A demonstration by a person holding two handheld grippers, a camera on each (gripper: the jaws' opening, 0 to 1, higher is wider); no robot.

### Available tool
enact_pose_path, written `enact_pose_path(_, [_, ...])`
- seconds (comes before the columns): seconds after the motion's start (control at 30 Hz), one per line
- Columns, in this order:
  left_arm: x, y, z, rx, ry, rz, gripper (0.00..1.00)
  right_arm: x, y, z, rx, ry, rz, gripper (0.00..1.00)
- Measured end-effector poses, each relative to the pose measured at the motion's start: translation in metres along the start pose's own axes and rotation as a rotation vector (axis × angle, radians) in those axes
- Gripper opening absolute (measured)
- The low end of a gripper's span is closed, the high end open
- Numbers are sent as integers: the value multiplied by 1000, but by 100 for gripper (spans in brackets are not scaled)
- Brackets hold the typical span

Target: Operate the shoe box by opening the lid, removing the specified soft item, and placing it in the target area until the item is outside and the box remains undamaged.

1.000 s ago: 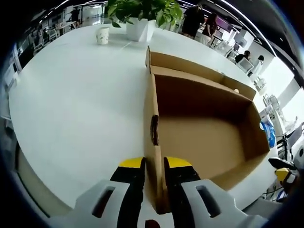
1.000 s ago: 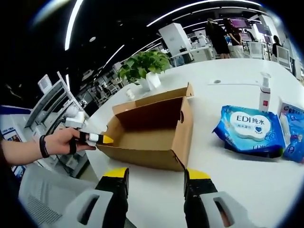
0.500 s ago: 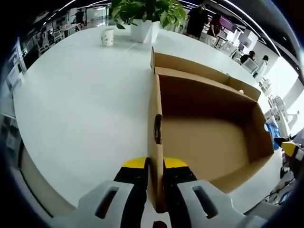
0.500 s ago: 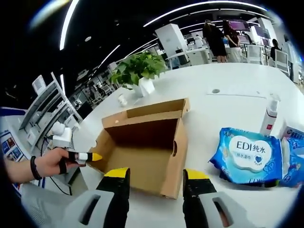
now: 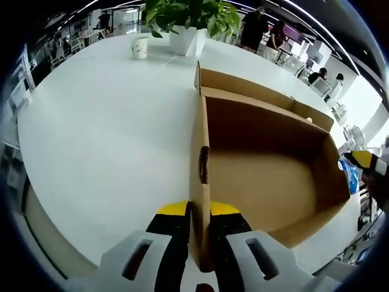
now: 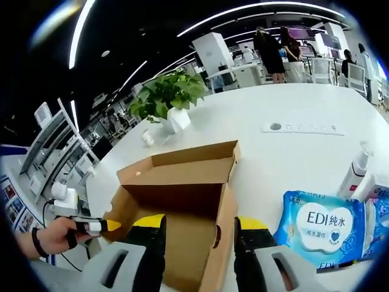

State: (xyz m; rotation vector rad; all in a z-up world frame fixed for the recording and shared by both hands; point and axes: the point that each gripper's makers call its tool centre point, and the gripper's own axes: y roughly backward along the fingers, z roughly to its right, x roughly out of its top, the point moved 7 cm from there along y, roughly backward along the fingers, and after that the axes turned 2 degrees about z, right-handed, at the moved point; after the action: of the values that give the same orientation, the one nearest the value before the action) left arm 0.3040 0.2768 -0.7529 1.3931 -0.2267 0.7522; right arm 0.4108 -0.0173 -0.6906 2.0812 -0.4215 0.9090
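The brown cardboard shoe box (image 5: pixel 261 176) lies open on the white table, its inside bare and its lid (image 5: pixel 243 85) folded back on the far side. My left gripper (image 5: pixel 199 214) is shut on the box's near end wall, just below the oval finger hole. In the right gripper view the same box (image 6: pixel 176 194) sits right under my right gripper (image 6: pixel 196 230), which is open, with the other end wall rising between its jaws. A hand holds the left gripper (image 6: pixel 97 226) at the box's far end. A soft blue wet-wipes pack (image 6: pixel 322 224) lies on the table beside the box.
A potted plant (image 5: pixel 185 27) and a paper cup (image 5: pixel 140 47) stand beyond the box. A white pump bottle (image 6: pixel 355 173) stands behind the wipes pack. A flat socket plate (image 6: pixel 304 128) is set into the table. People and desks fill the background.
My right gripper has come closer and higher, so the box now lies directly under its jaws. Its yellow tip has risen at the right of the left gripper view. The left grip is unchanged.
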Motion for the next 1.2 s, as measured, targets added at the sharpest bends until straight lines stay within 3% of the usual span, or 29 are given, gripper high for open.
enact_pose_path(0.33, [0,0,0,-2,7,2,8,22,-8,4,-3,4,14,42])
enact_pose_path(0.87, [0,-1,-1,-4,23,6,8,40,-25,7,-6,-14,16,42])
enact_pose_path(1.2, [-1,-1,-1,-11,34,8,9,56,-55,37,-23,-58,25,41])
